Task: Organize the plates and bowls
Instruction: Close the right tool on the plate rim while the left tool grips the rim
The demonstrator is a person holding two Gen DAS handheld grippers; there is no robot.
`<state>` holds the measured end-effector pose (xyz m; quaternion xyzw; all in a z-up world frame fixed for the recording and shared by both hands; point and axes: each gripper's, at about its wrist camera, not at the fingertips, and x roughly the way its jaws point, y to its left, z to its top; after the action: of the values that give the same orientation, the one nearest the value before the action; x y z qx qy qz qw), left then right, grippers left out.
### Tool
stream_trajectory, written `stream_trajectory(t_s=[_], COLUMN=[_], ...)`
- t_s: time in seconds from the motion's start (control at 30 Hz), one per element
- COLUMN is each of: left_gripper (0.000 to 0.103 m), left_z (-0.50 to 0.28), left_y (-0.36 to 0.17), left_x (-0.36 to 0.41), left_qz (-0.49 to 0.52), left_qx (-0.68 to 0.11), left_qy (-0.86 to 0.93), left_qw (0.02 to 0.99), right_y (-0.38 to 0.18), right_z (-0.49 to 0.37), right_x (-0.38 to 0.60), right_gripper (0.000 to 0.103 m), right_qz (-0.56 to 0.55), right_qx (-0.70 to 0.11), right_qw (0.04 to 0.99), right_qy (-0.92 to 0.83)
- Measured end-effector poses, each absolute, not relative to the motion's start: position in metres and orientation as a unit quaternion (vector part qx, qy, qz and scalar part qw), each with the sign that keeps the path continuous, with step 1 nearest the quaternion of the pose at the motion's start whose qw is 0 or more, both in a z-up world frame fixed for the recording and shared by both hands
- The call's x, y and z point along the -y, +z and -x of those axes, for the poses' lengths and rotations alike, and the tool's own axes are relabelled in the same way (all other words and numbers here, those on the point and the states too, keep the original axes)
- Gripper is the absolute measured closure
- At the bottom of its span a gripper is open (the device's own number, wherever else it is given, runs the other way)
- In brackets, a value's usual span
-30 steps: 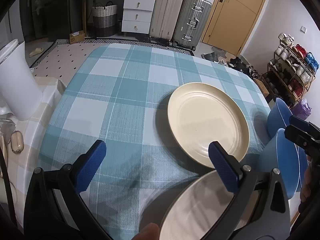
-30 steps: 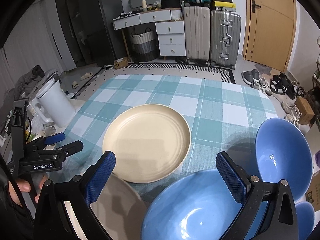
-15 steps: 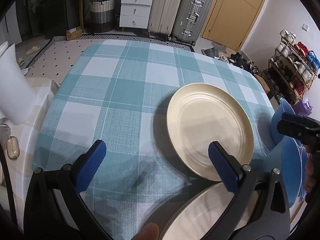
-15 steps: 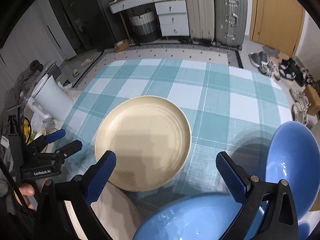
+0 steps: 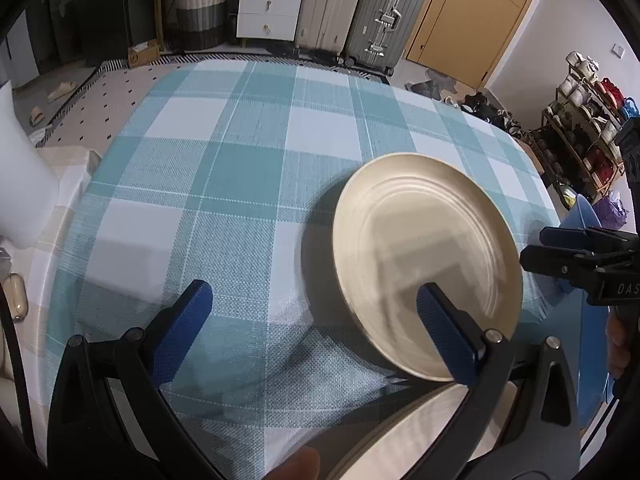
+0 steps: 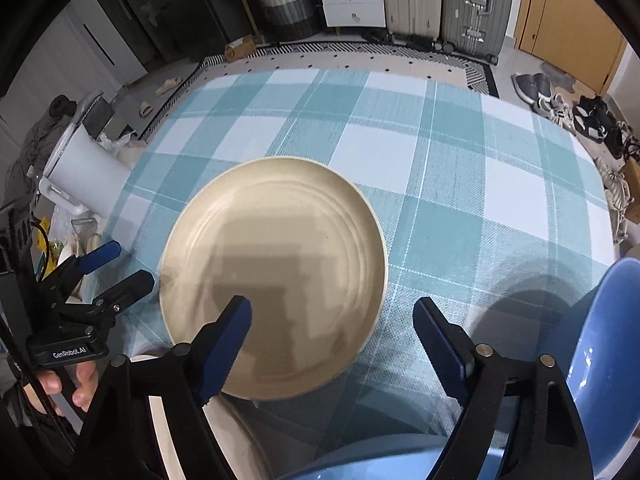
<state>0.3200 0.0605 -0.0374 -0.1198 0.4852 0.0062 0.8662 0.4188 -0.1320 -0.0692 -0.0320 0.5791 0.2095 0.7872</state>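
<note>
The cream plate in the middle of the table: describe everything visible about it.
The cream plate is round and shallow, with a low raised rim and faint concentric rings, matte, like plastic or ceramic. It is empty and lies flat and upright on the checked tablecloth. Shadows cross it. Nothing grips it. Whether the second plate touches its near edge is unclear.

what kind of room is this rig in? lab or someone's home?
Most likely a lived-in home, not a lab: a table with a teal-and-white checked tablecloth, hard-shell grey suitcases parked by a wooden door, and pairs of shoes left on the floor.
</note>
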Motion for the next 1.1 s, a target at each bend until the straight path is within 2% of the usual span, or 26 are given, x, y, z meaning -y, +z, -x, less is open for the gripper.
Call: stream_trajectory(t_s=[0.07,0.17,0.27,0.33,0.47,0.53,0.67,0.9,1.1], left_gripper=[0.001,0.001,0.007,0.016,0.026,0.036,0.047,0.082,0.085], left_z=[-0.323,-0.326,-0.328,-0.329,-0.329,-0.330,-0.329,-0.327,-0.325], left_y=[-0.042,-0.047,-0.051,-0.054,-0.058,-0.060,-0.061,-0.063,-0.062], left_x=[-0.061,-0.060,-0.059,-0.059,-0.055,-0.053,-0.049,-0.037,-0.030], left_qz=[0.124,0.126,0.128,0.129,0.128,0.125,0.122,0.115,0.095], left_qx=[-0.491,-0.496,-0.500,-0.503,-0.508,-0.510,-0.510,-0.511,-0.507], left_qy=[0.004,0.001,-0.005,-0.007,-0.016,-0.018,-0.027,-0.053,-0.044], left_qw=[0.862,0.859,0.857,0.854,0.851,0.851,0.851,0.850,0.856], right_y=[-0.075,-0.081,-0.086,-0.086,-0.091,-0.093,-0.093,-0.093,-0.094], right_z=[-0.422,-0.425,-0.427,-0.427,-0.429,-0.429,-0.428,-0.425,-0.424], right_x=[0.131,0.133,0.134,0.134,0.132,0.131,0.134,0.138,0.139], right_gripper=[0.030,0.030,0.030,0.033,0.046,0.052,0.066,0.077,0.083], right_qz=[0.037,0.036,0.038,0.038,0.036,0.037,0.039,0.039,0.044], right_qx=[-0.589,-0.596,-0.602,-0.602,-0.606,-0.608,-0.607,-0.604,-0.600], right_qw=[0.781,0.777,0.774,0.773,0.769,0.768,0.772,0.777,0.781], right_qy=[0.204,0.199,0.195,0.197,0.201,0.197,0.182,0.172,0.167])
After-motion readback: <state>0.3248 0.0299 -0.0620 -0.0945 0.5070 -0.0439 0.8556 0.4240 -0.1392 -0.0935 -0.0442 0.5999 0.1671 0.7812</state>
